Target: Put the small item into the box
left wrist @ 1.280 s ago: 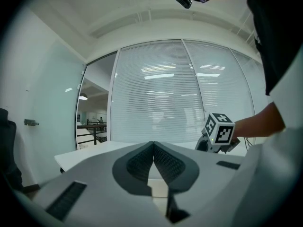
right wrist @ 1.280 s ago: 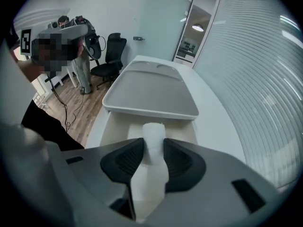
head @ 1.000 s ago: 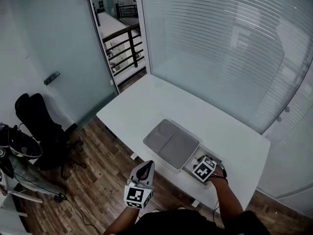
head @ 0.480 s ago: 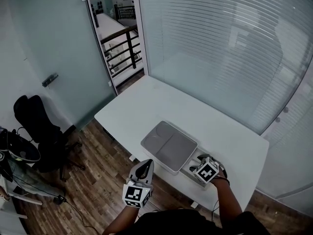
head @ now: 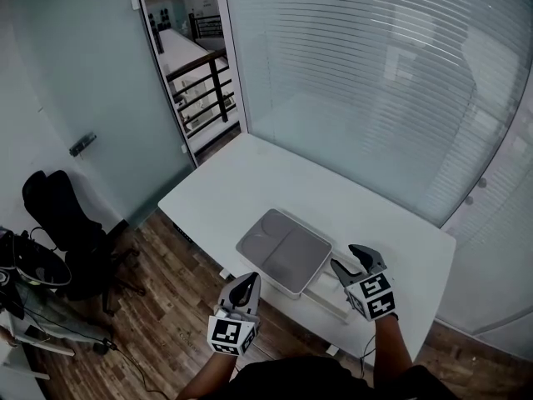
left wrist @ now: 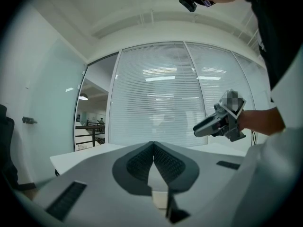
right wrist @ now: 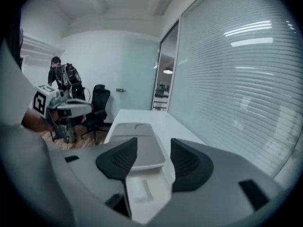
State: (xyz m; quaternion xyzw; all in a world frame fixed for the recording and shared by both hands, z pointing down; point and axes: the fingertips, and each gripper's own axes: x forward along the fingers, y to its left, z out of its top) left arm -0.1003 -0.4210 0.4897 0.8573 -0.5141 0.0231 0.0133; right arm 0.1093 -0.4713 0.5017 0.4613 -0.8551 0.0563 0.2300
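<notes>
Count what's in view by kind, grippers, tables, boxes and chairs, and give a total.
Grippers: 2 (left gripper shut; right gripper empty, jaws closing)
Tables: 1, white table
Boxes: 1, grey box
Chairs: 1, black chair
Total: 5

Table (head: 275,182) top: white, smooth, matt. Box (head: 283,251) lid is grey plastic, matt, with smooth moulded recesses. Floor (head: 158,307) — brown wood planks, visible grain, low sheen. Wall (head: 83,73) — frosted glass, satin finish; its handle (head: 81,145) looks like brushed metal. Chair (head: 58,207): black, matt.
</notes>
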